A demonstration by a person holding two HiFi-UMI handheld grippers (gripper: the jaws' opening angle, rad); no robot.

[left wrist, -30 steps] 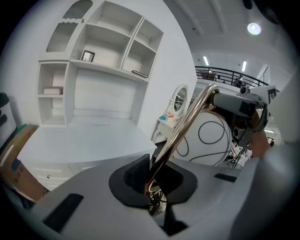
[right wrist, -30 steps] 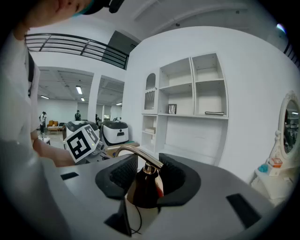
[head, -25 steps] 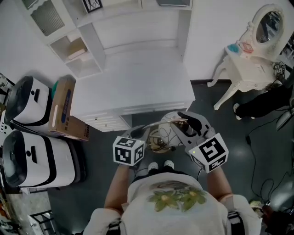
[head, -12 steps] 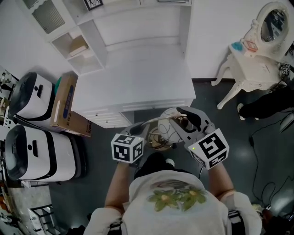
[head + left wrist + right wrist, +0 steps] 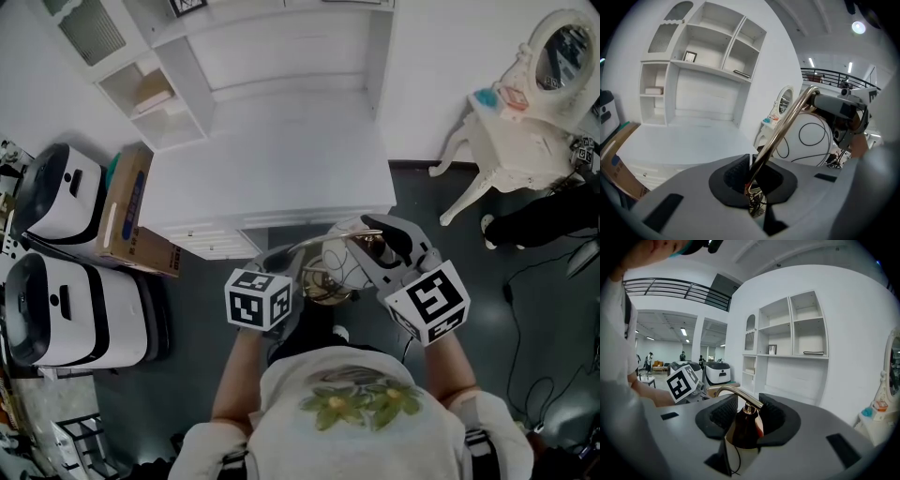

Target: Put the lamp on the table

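The lamp has a curved brass arm (image 5: 330,242), a white globe shade (image 5: 812,139) with thin black lines and a brass base (image 5: 322,287). I hold it in the air just in front of the white table (image 5: 272,159). My left gripper (image 5: 281,259) is shut on the brass arm (image 5: 780,129) low down, near the base. My right gripper (image 5: 377,246) is shut on the dark copper socket (image 5: 743,425), where the arm (image 5: 733,392) meets the shade. The shade is mostly hidden below the right jaws. The left gripper's marker cube (image 5: 683,382) shows beyond them.
A white shelf unit (image 5: 141,84) stands on the table's back and left. A cardboard box (image 5: 127,220) and two white-and-black machines (image 5: 56,202) sit on the floor at left. A white dressing table with an oval mirror (image 5: 525,131) is at right. Cables (image 5: 544,375) lie on the dark floor.
Both grips hold as before and the lamp stays in front of the table's edge. The person's feet have shifted, and the view has drifted slightly.
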